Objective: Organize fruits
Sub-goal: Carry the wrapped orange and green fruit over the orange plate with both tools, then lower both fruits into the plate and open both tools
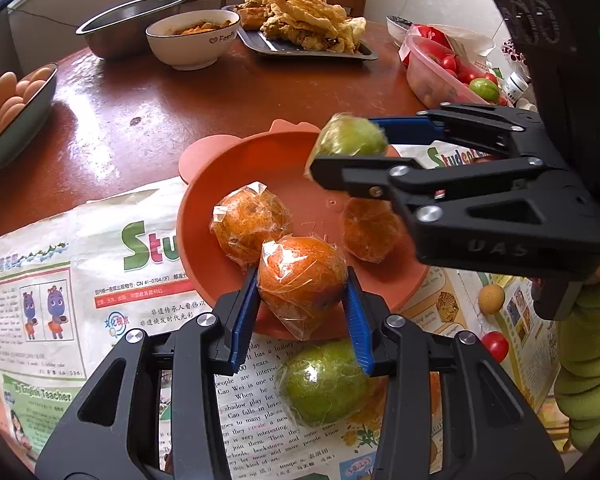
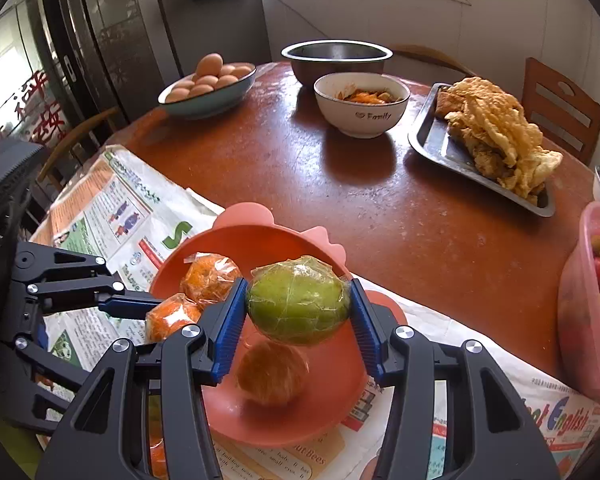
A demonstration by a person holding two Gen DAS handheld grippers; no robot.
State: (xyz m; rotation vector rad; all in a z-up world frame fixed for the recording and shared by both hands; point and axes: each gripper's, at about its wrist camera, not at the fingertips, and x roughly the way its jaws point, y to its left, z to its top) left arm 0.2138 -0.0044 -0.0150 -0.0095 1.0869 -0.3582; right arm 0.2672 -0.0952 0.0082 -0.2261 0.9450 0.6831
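Note:
My left gripper point(image 1: 303, 286) is shut on a plastic-wrapped orange point(image 1: 302, 276), held over the near rim of the salmon-pink bowl point(image 1: 292, 160). Two more wrapped oranges, one on the left point(image 1: 250, 222) and one on the right point(image 1: 370, 230), lie in the bowl. My right gripper point(image 2: 298, 306) is shut on a wrapped green fruit point(image 2: 298, 304) above the bowl point(image 2: 332, 404); it shows in the left wrist view point(image 1: 350, 138) too. Another wrapped green fruit point(image 1: 326, 384) lies on the newspaper point(image 1: 60, 264) near the left gripper.
On the round red table point(image 2: 380, 200) stand a bowl of eggs point(image 2: 208, 88), a steel bowl point(image 2: 336, 60), a white bowl of food point(image 2: 360, 104), a tray of fried food point(image 2: 492, 136) and a pink tub of tomatoes point(image 2: 596, 304). Small loose fruits point(image 1: 494, 322) lie at the right.

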